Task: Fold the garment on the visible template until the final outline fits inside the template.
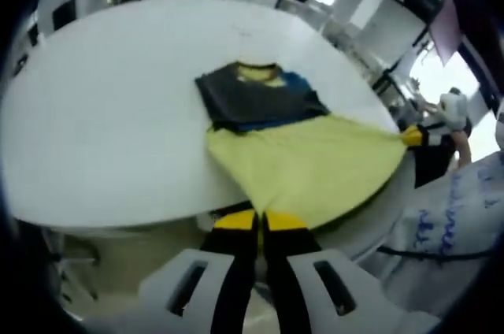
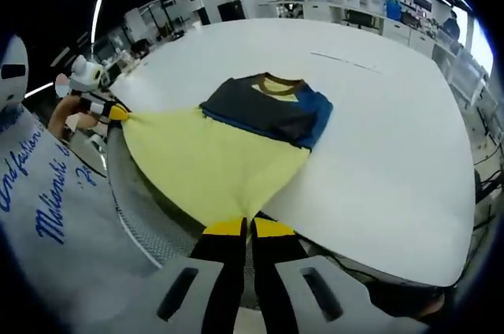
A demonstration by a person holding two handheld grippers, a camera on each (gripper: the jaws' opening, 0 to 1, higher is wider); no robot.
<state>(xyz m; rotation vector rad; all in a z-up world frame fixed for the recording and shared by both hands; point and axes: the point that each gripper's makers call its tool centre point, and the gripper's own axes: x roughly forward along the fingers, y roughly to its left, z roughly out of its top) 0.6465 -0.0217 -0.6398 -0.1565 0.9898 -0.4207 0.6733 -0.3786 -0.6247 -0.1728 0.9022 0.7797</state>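
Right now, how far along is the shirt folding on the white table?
Done: the dark sleeves and blue trim of the yellow T-shirt look folded in near the collar. In hand: the left gripper and right gripper each pinch a hem corner, stretching the yellow body taut over the white table edge. Left: folding the hem up toward the collar. No template outline is discernible.

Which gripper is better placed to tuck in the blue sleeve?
Right, probably: the blue sleeve lies on the side of the right gripper, the left gripper at the far corner. Both are shut on the yellow hem, so release first.
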